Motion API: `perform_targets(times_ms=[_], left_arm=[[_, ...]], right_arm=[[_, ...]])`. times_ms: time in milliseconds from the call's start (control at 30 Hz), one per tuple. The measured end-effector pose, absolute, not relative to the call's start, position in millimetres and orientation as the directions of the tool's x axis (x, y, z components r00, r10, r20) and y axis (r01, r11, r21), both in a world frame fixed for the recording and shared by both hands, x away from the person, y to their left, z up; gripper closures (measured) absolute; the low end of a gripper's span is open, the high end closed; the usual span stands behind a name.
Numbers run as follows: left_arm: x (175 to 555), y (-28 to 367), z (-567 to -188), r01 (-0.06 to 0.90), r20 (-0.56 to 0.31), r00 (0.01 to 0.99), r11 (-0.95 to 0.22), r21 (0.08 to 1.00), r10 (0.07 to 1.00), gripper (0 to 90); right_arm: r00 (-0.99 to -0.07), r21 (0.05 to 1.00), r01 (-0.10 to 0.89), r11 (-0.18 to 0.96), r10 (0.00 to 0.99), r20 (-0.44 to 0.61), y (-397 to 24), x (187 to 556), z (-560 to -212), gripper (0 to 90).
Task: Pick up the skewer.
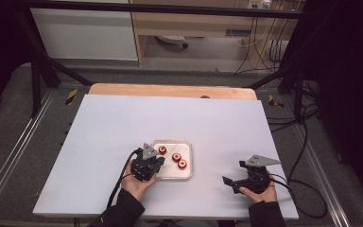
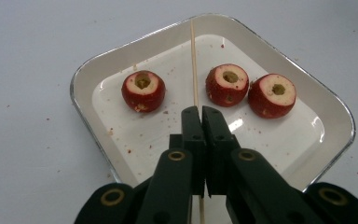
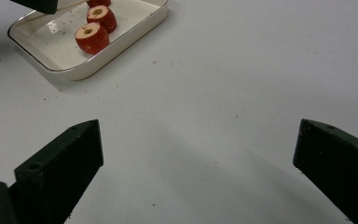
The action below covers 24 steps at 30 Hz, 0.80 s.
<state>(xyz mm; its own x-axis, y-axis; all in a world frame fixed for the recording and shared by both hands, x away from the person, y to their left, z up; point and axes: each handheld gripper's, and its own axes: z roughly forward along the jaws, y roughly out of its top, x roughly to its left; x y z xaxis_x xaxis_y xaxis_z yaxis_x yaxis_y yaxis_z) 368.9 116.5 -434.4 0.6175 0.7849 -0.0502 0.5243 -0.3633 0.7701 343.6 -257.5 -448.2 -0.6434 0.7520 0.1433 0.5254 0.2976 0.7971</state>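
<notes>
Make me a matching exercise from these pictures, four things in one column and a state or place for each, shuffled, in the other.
1. left gripper
2. right gripper
3. skewer
4. cored red fruits

A. lying in the white tray
B. jaws wide apart above bare table
C. shut on a thin stick
D. pinched between black jaws, reaching across the tray

Pairs: 1-C, 2-B, 3-D, 4-A
</notes>
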Motion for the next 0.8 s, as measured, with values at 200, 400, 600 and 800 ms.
perform_targets(times_ms=[200,400,600,800], left_arm=[[368,127,-428,0.492,-0.023,0.667,-0.417,0.764,0.745,88.5],[369,134,-422,0.457,-0.007,0.724,-0.472,0.754,0.69,88.5],[369,138,-415,0.427,0.012,0.762,-0.516,0.743,0.647,88.5],[368,133,-411,0.395,0.022,0.808,-0.568,0.722,0.589,88.5]], right_arm=[[-0.66,0.791,0.508,0.341,0.745,0.103,-248,345,-444,1.1],[-0.695,0.783,0.468,0.409,0.718,0.04,-231,346,-438,0.4],[-0.742,0.745,0.403,0.531,0.666,-0.073,-204,345,-430,1.0],[-0.781,0.713,0.317,0.625,0.599,-0.178,-181,344,-420,4.3]])
